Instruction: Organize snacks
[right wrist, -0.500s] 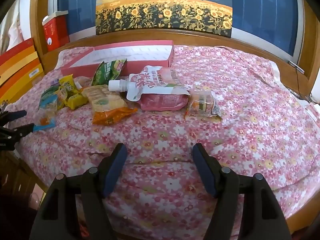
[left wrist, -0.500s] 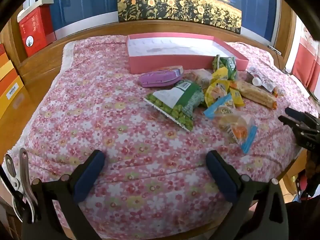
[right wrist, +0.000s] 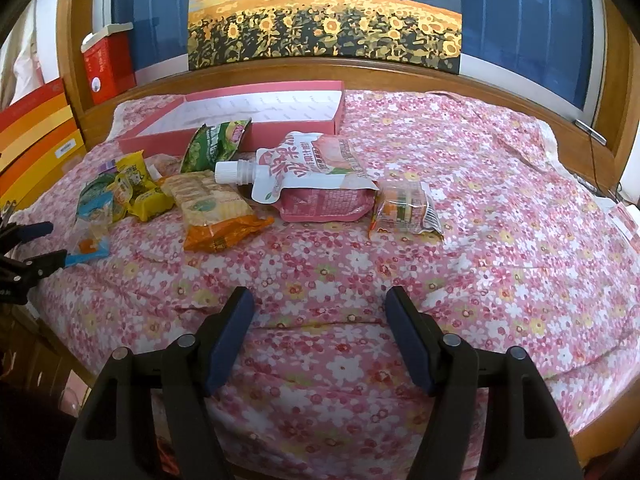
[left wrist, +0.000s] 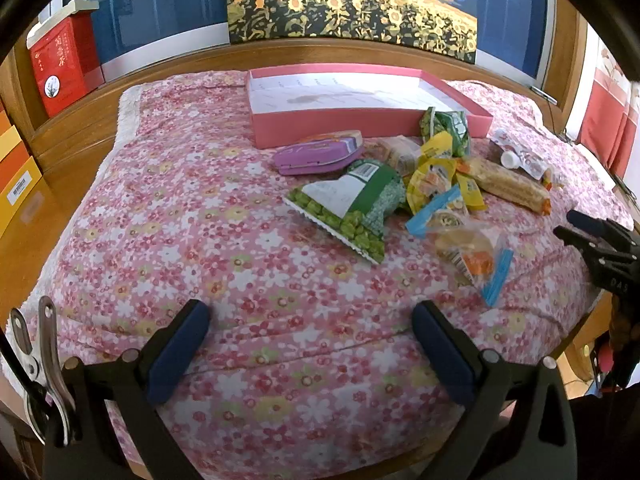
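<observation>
1. Two wrist views split the pile for me: only my left camera shows the purple case (left wrist: 316, 155) and the green pea bag (left wrist: 352, 206), which lie left of the yellow packets (left wrist: 434, 178) and the clear blue-edged packet (left wrist: 472, 254).
2. Only my right camera shows the pink spout pouch (right wrist: 316, 184) in full, lying partly on the cracker pack (right wrist: 216, 210) side of the heap, and the small clear packet (right wrist: 406, 208) just right of it.
3. Both views show the pink tray (left wrist: 360, 126) behind the snacks, with no snack inside it; every snack lies on the cloth in front of it.
4. My left claw (left wrist: 310, 354) is spread wide over bare cloth with nothing between its pads.
5. My right claw (right wrist: 320, 334) is spread less wide, also with nothing in it, and it appears at the right edge of the left view.
6. Compared with half a second ago, I see no shift in either claw or in any snack.
7. Snacks rest on a pink floral cloth (right wrist: 500, 240) over a wooden-framed bench (left wrist: 72, 160).
8. Behind it hang a sunflower painting (right wrist: 324, 36) and blue panels, with a red box (left wrist: 64, 64) at far left.
</observation>
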Demonstrator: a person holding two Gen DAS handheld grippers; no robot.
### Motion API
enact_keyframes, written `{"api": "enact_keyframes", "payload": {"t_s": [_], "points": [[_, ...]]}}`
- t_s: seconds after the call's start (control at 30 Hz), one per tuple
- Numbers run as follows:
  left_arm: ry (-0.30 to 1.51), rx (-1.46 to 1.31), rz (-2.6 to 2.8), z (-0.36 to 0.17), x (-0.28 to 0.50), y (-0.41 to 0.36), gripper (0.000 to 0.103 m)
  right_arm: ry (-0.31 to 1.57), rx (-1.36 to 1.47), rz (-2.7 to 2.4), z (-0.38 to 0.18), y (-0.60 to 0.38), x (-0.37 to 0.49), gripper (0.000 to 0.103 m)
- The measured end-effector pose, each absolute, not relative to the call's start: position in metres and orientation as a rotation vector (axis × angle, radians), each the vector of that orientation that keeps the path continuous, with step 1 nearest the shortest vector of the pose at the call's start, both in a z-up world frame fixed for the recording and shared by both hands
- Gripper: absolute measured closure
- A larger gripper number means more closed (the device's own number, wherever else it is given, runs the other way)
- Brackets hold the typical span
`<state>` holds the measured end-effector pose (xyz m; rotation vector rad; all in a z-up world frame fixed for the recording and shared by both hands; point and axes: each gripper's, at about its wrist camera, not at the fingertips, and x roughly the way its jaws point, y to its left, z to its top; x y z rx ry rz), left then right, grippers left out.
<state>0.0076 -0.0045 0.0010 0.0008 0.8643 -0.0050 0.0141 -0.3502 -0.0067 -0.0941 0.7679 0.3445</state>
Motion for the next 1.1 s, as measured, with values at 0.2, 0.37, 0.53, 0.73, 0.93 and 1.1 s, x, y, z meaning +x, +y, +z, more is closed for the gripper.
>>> {"api": "enact_keyframes", "payload": {"t_s": [0.2,0.37,0.53,0.73,0.93,1.1], "points": [[0.859,0.005,-0.008,-0.001,0.003,-0.004,0.000,0.782,-0.101,0.342,-0.005,-0.349,0.016,0.033],[0.853,0.004,-0.007,-0.002,0.001,-0.003,0.000,0.772,-0.100,0.344,-0.006,-0.350,0.015,0.033],[0.860,0.003,-0.007,-0.001,0.002,-0.002,0.000,0.752,-0.098,0.349,-0.006,-0.350,0.012,0.033],[0.861,0.003,-0.011,0.001,0.002,0.000,0.000,0.738,-0.096,0.357,-0.005,-0.350,0.010,0.033],[0.850,0.004,-0.006,0.002,-0.001,0.000,0.000,0.718,-0.090,0.355,-0.006,-0.350,0.007,0.033],[0.847,0.008,-0.006,0.002,-0.001,0.001,0.000,0.720,-0.097,0.358,-0.005,-0.350,0.008,0.033]]}}
